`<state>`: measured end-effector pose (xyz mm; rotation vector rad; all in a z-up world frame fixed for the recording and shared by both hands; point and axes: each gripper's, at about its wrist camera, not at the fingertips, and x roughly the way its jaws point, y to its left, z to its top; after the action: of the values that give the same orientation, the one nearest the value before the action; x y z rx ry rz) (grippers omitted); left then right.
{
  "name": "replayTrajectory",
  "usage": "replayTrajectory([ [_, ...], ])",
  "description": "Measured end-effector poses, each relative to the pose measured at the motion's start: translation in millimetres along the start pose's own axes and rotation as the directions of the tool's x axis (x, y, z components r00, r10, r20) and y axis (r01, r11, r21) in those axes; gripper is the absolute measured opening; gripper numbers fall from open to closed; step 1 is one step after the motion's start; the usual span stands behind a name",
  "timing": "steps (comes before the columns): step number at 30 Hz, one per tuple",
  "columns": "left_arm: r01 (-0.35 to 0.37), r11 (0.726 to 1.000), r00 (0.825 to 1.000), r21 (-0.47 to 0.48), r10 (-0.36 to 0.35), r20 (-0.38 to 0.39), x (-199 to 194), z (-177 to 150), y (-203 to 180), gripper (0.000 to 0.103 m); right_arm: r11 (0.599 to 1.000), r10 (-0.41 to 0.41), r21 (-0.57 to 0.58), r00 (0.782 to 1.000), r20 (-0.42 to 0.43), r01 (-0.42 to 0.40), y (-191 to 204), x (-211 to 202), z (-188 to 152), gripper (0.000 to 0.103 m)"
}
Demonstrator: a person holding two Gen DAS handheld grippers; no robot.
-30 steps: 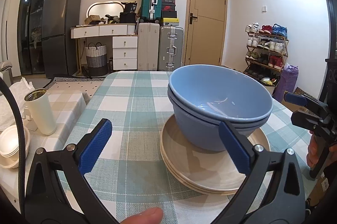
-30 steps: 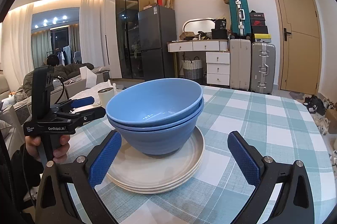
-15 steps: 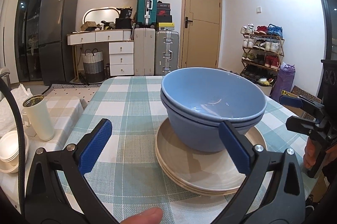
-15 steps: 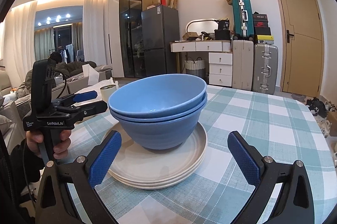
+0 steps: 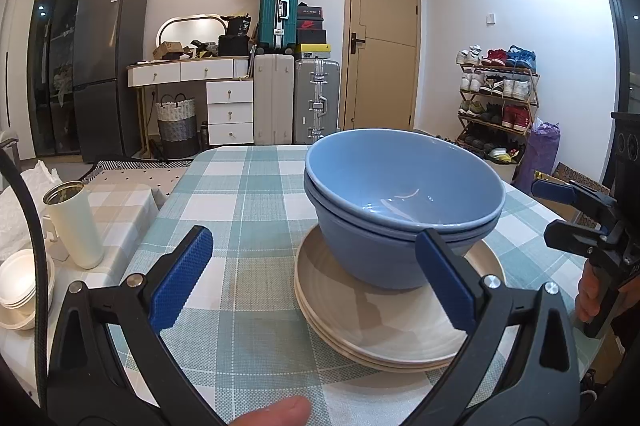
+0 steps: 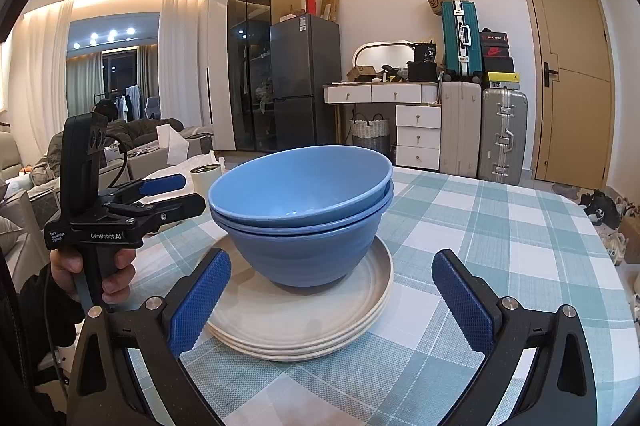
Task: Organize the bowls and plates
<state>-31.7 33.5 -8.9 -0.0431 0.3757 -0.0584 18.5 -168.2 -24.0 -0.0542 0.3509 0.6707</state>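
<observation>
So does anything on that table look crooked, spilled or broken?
Only slightly: the top blue bowl sits tilted in the lower blue bowl, leaving an uneven rim gap. The cream plates look evenly stacked. No spills or damage visible.

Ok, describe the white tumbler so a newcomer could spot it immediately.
Left of the checked table sits a lower side surface. The white tumbler stands upright there, metal rim open, behind stacked white bowls; it is the only tall, narrow vessel.

Both cameras now sit lower than a second ago. The blue bowls [image 5: 402,210] rise higher in each view, and the right gripper [image 5: 560,210] at 3 o'clock shows larger, nearer.
</observation>
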Motion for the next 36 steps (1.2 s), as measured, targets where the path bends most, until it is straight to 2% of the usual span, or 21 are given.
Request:
replayTrajectory([
  [36,0.003,1.000,1.000,0.000,-0.003,0.000,-1.8,0.2,-2.4,0.101,1.000,0.001,-0.001,1.000,-0.003,-0.001,0.8,-0.7,-0.7,0.103],
])
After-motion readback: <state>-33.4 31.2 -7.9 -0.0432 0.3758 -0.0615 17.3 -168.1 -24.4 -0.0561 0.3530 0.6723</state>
